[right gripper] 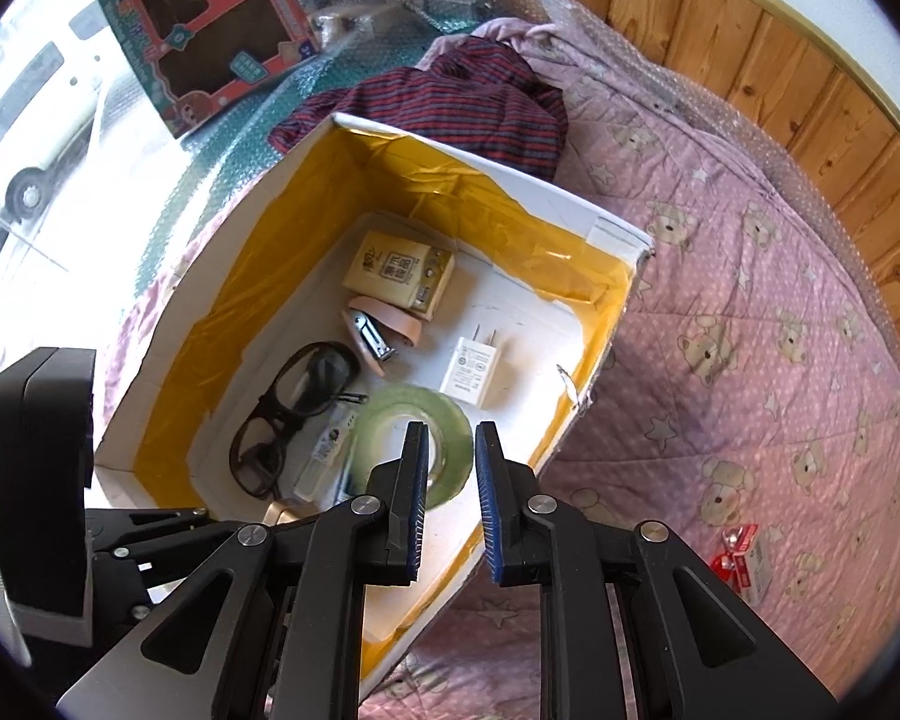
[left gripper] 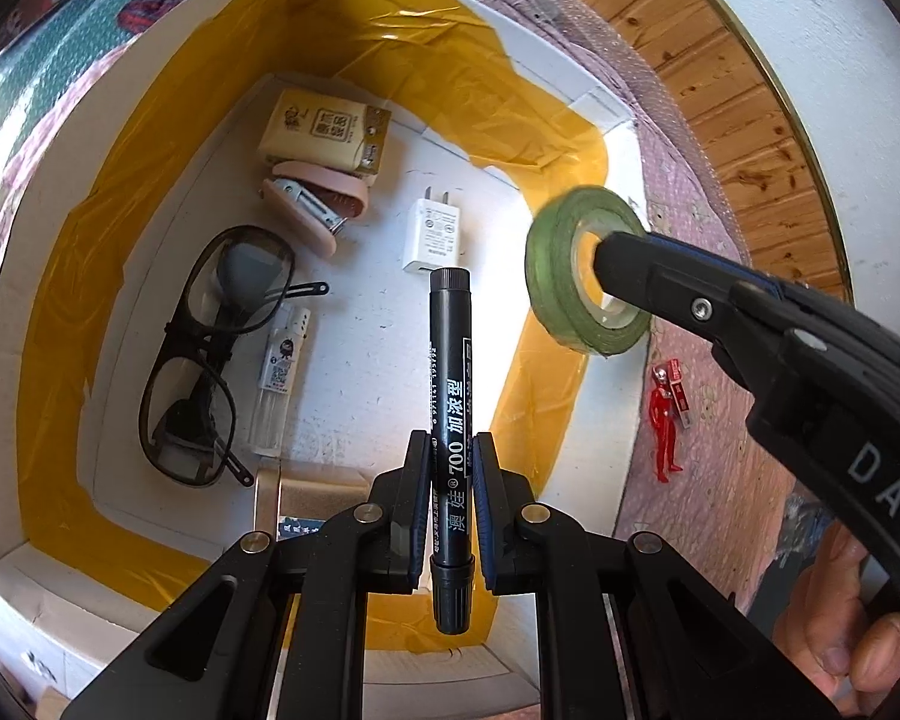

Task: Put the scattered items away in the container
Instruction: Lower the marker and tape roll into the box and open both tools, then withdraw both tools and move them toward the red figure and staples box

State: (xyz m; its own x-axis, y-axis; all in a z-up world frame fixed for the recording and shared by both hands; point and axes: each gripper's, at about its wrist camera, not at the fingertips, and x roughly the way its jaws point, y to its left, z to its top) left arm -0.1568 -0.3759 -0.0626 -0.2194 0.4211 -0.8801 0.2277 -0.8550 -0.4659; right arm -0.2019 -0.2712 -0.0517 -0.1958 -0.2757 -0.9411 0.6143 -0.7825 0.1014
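While over box [right gripper: 498,171] with glasses [left gripper: 210,360], charger [left gripper: 432,234] — left tongs [left gripper: 452,441] tight on marker [left gripper: 450,384], right tongs [right gripper: 452,429] spread near tape [left gripper: 546,276]

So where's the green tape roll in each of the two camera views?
Left wrist view: the green tape roll is right of centre, at the tip of the right gripper, over the box's right wall.
Right wrist view: the roll is low centre, just ahead of the right gripper, partly behind one finger.
Shared landmark: the white charger on the box floor.

Glasses [left gripper: 210,354] left in box [left gripper: 60,228], charger [left gripper: 432,234] right, stapler [left gripper: 315,207] btwn
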